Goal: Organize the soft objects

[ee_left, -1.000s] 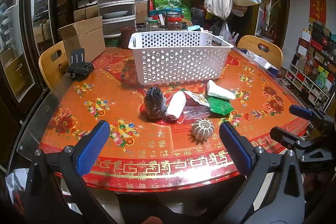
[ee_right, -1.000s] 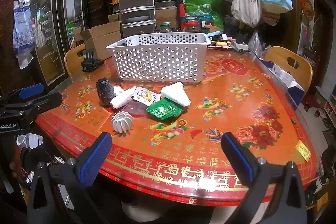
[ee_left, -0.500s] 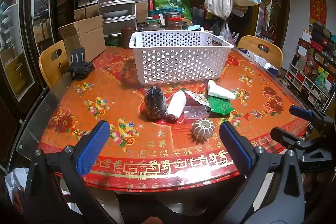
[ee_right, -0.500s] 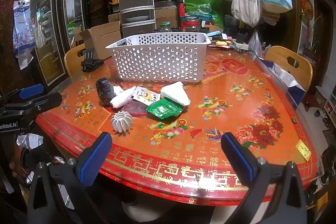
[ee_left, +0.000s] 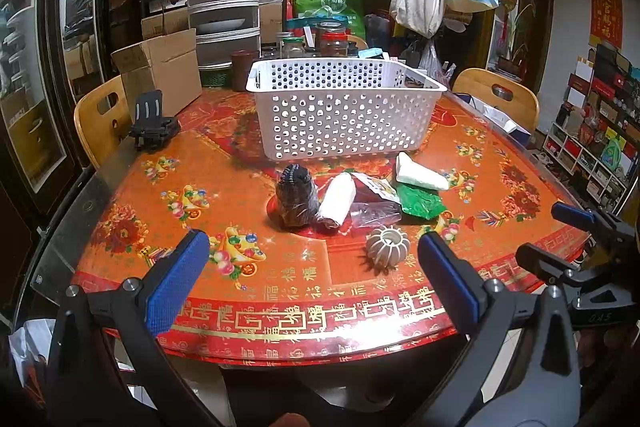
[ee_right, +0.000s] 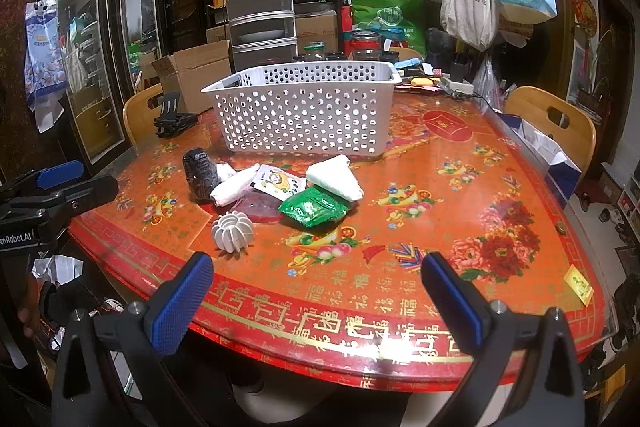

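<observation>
**Both grippers held wide at the near edge of the desk, soft things in a heap before the basket**

The left gripper (ee_left: 312, 279) is held low at the near rim of the red, flower-patterned desk (ee_left: 200, 163), pointing forward across it. Its blue-padded fingers (ee_left: 176, 279) are spread wide and hold nothing. The right gripper (ee_right: 316, 299) is posed alike, just off the rim and level with the top, its fingers (ee_right: 180, 303) also spread wide and empty. Each shows at the side of the other's view: the right gripper at the right edge of the left wrist view, the left gripper at the left edge of the right wrist view, so the two are well apart.

The soft things lie in a loose cluster on the desk between the grippers and the white perforated basket (ee_left: 344, 107), which stands upright farther back. In the cluster are a dark bundle (ee_left: 296, 195), a white roll (ee_left: 338, 199) touching it, a printed white packet (ee_right: 280, 183), a reddish clear bag (ee_left: 372, 213) partly under the roll, a green packet (ee_right: 312, 205) and a white folded pad (ee_right: 336, 177) lying across the green packet's far edge. A white ribbed round piece (ee_right: 233, 231) sits nearest the rim, just beside the heap.

A black stand (ee_left: 154, 125) rests at the desk's left, near a cardboard box (ee_left: 160, 71).
</observation>
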A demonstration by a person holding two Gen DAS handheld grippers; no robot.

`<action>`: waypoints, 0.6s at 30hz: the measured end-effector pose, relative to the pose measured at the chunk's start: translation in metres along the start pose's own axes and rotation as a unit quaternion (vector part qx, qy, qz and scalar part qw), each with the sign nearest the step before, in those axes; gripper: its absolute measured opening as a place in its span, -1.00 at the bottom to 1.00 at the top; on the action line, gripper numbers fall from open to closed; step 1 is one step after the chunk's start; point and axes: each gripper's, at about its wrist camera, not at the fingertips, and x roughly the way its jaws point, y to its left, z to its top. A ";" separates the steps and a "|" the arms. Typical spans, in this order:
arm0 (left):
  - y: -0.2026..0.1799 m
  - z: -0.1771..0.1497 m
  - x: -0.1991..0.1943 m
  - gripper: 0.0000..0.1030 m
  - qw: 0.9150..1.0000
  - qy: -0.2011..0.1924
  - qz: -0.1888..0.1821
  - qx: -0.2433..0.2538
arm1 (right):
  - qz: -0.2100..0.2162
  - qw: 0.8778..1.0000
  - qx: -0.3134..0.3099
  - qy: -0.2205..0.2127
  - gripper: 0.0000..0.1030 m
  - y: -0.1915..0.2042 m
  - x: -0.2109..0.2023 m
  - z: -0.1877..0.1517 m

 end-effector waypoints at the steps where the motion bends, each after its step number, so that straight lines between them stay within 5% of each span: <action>1: 0.000 0.000 0.000 1.00 1.000 0.000 0.000 0.000 | 0.000 1.000 0.000 0.000 1.00 0.000 0.000 0.000; 15: 0.004 -0.002 0.002 1.00 1.000 0.003 -0.014 -0.006 | 0.004 1.000 0.001 0.002 1.00 -0.001 0.002 -0.001; 18: 0.008 -0.002 0.012 1.00 1.000 0.013 0.010 -0.008 | 0.004 1.000 0.004 0.004 1.00 -0.001 0.005 -0.001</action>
